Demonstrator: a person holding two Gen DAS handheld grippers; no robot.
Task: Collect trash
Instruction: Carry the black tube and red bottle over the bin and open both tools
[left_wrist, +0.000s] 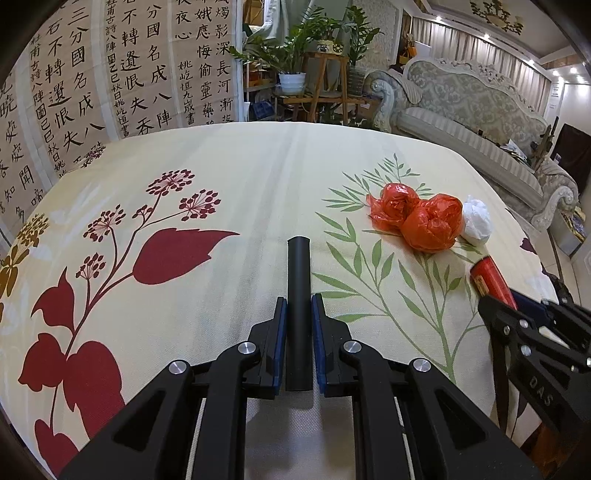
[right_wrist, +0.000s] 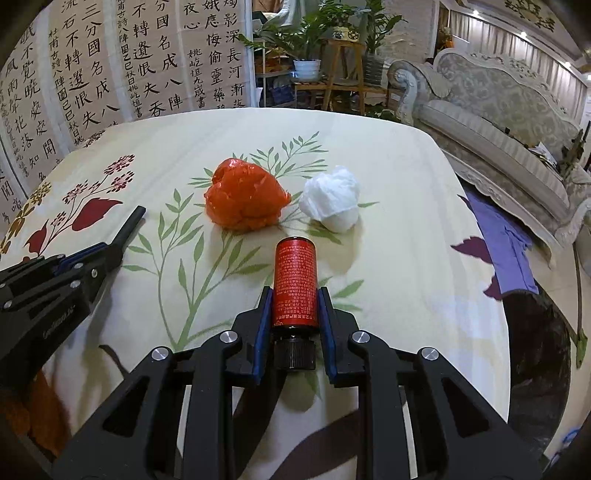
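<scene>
**Both grippers loaded above the floral cloth**

The trash lies ahead of you on the flowered tablecloth (right_wrist: 388, 155): a crumpled orange plastic bag (right_wrist: 245, 199) and, just to its right, a wad of white tissue (right_wrist: 332, 201). The two sit close together on the green leaf print, toward the right half of the table; whether they touch, you cannot tell from either view.

Your right gripper (right_wrist: 294, 295) has its blue-padded jaws pinched on a red bottle (right_wrist: 294, 284), label wrapped in fine print, black screw cap pointing back toward you. The bottle's far end points at the gap between bag and tissue, near them but apart.

Your left gripper (left_wrist: 298, 306) has its jaws closed on a black tube (left_wrist: 298, 314), which runs straight forward between the pads and juts out past the fingertips. It hangs over the middle of the cloth, well to the left of the orange bag.

Beyond the table stand calligraphy panels (left_wrist: 110, 74), potted plants (left_wrist: 291, 55) and an ornate sofa (left_wrist: 472, 110).
</scene>
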